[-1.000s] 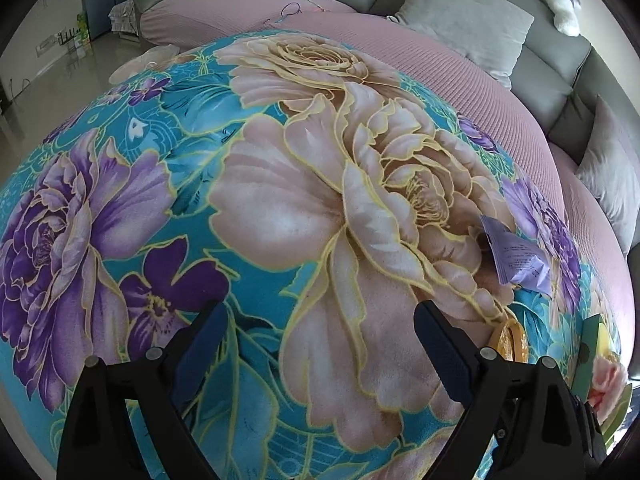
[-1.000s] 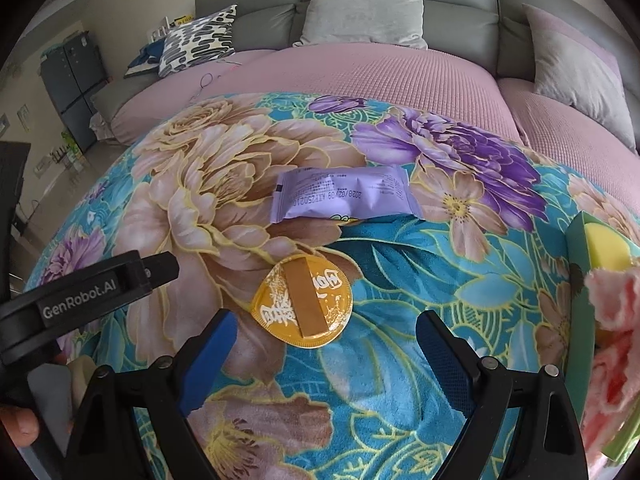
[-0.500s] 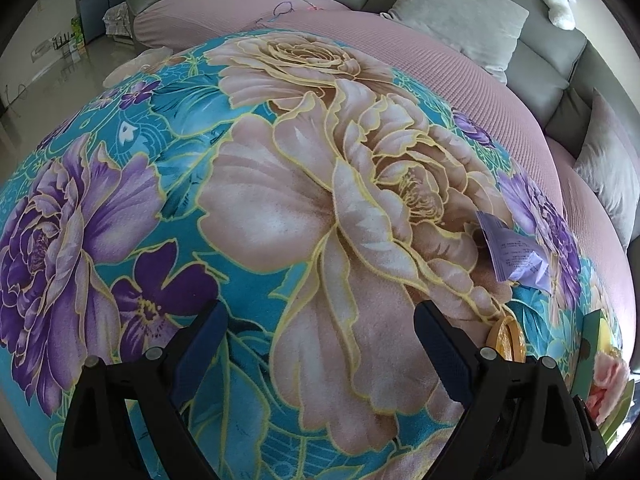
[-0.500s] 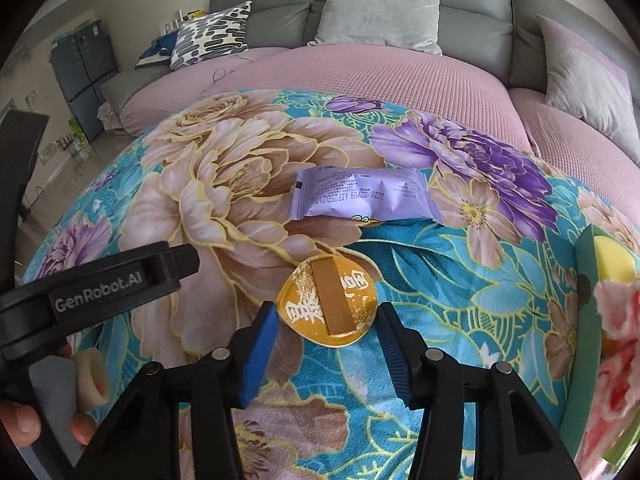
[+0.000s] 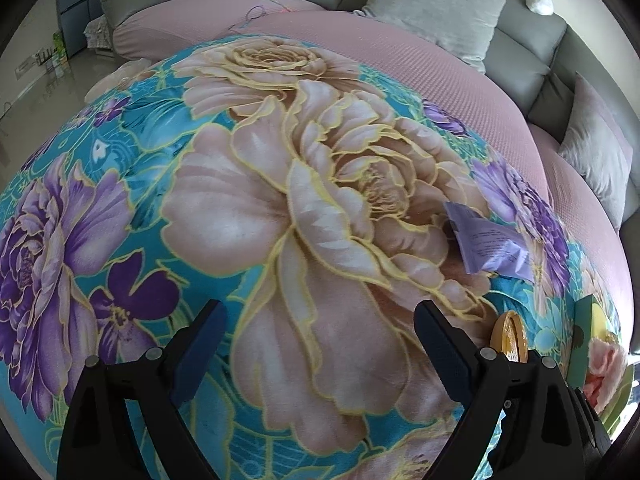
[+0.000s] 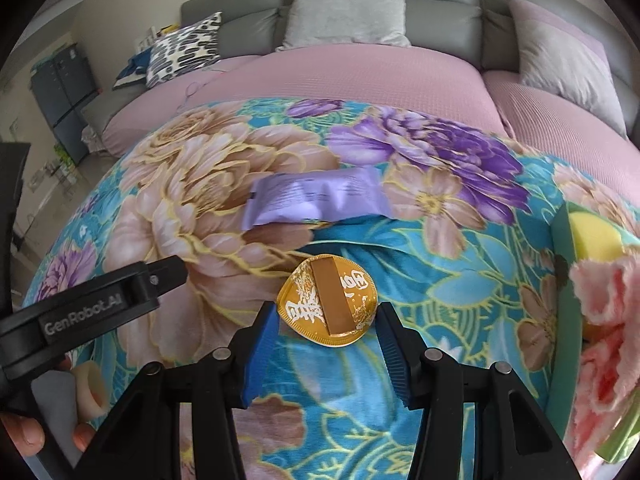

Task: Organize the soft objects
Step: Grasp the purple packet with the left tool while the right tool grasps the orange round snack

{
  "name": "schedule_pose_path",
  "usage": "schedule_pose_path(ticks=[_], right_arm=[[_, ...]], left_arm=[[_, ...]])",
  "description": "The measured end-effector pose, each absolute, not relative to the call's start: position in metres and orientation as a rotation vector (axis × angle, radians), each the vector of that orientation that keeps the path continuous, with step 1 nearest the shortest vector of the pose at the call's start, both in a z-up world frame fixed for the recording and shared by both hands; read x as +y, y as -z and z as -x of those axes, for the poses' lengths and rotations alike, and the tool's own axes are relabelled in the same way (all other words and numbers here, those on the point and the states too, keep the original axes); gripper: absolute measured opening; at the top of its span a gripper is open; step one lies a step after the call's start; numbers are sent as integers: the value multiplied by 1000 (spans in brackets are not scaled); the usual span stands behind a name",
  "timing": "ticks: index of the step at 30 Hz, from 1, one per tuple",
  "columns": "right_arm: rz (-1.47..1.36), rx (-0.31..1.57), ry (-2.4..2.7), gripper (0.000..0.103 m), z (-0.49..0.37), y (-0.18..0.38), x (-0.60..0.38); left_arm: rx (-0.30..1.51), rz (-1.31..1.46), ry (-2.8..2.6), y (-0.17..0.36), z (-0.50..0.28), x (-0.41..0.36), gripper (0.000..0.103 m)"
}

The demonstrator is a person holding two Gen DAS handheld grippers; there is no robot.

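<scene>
A round gold packet (image 6: 330, 300) lies on the floral blanket (image 6: 460, 280). My right gripper (image 6: 328, 322) has its jaws narrowed around the packet's near edge, a blue pad on each side, touching or nearly so. A purple packet (image 6: 316, 200) lies flat beyond it. In the left wrist view the gold packet (image 5: 510, 336) shows edge-on at the right and the purple packet (image 5: 488, 246) lies above it. My left gripper (image 5: 320, 344) is open and empty over the blanket.
A green box (image 6: 560, 280) holding a pink fluffy item (image 6: 604, 320) and a yellow item (image 6: 592, 236) stands at the right. A grey sofa with pillows (image 6: 348, 8) and a pink cover (image 6: 360, 76) lie behind. The left gripper's body (image 6: 92, 300) reaches in from the left.
My right gripper has moved forward to the gold packet and its jaws have closed from wide open to either side of it. My left gripper has shifted slightly and stays open.
</scene>
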State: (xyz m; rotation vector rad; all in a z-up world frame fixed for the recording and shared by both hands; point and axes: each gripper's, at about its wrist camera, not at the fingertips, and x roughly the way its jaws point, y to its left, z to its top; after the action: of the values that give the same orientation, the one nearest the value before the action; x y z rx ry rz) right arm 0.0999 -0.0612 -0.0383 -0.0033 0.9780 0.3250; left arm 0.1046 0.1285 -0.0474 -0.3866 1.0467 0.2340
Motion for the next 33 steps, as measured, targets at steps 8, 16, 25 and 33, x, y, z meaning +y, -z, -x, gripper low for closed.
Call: schedule_pose_path(ticks=[8,16,25,33], right_arm=[[-2,951,-244,53,-100,27,-88],[-40,926,-179,53,-101,14,-116],[-54,915,-164,53,-102,10,-126],[-68,918,-153,53,-103,10,-132]], left_arm=[[1029,362,-160,42,-112,112,95],[977,348,-30,32,-125,86,94],[923,274,35,28,-148,65,79],[936,236,57,36,-158,55,66]])
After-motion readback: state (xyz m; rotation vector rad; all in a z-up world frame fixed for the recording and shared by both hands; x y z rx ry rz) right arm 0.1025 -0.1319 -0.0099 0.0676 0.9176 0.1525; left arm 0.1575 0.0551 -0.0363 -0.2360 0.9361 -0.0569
